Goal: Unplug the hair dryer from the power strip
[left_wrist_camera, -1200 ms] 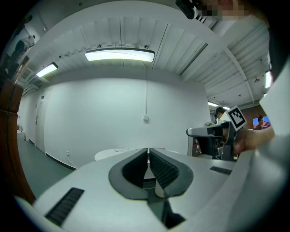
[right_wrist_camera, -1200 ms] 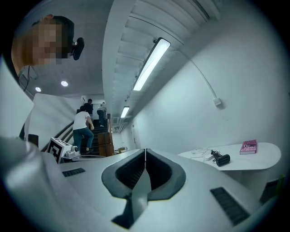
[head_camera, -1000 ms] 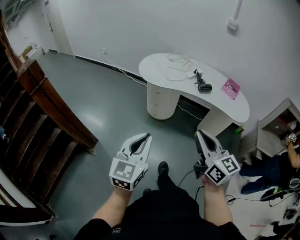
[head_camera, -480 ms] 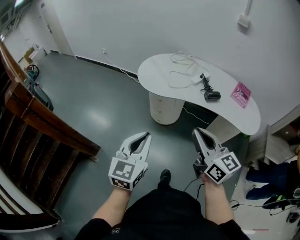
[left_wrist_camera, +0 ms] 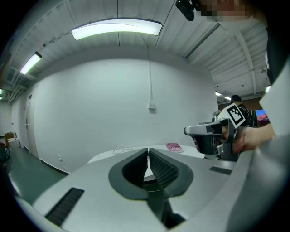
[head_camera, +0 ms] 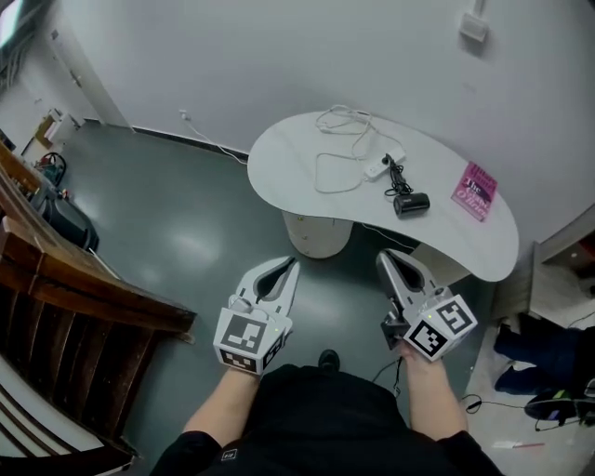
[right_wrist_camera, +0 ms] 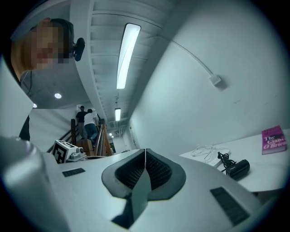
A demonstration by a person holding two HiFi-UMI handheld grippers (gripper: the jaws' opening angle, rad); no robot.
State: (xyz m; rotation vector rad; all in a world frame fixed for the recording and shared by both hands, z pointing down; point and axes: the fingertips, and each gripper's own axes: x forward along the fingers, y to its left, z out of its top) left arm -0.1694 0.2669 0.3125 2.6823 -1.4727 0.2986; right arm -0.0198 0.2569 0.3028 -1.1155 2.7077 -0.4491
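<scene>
A black hair dryer lies on the white kidney-shaped table, its black cord bunched beside it and leading to a white power strip with a long white cable looped across the tabletop. The right gripper view shows the hair dryer and the power strip too. My left gripper and right gripper are both shut and empty, held side by side over the floor, short of the table's near edge. In the left gripper view the table is mostly hidden behind the jaws.
A pink book lies on the table's right end. A round white pedestal holds the table up. A dark wooden stair railing runs along the left. A white wall box hangs above the table. A seated person is at the right.
The table with the hair dryer and power strip has come nearer and lower in the head view. Both grippers stay shut, side by side. The railing has slid away to the left.
</scene>
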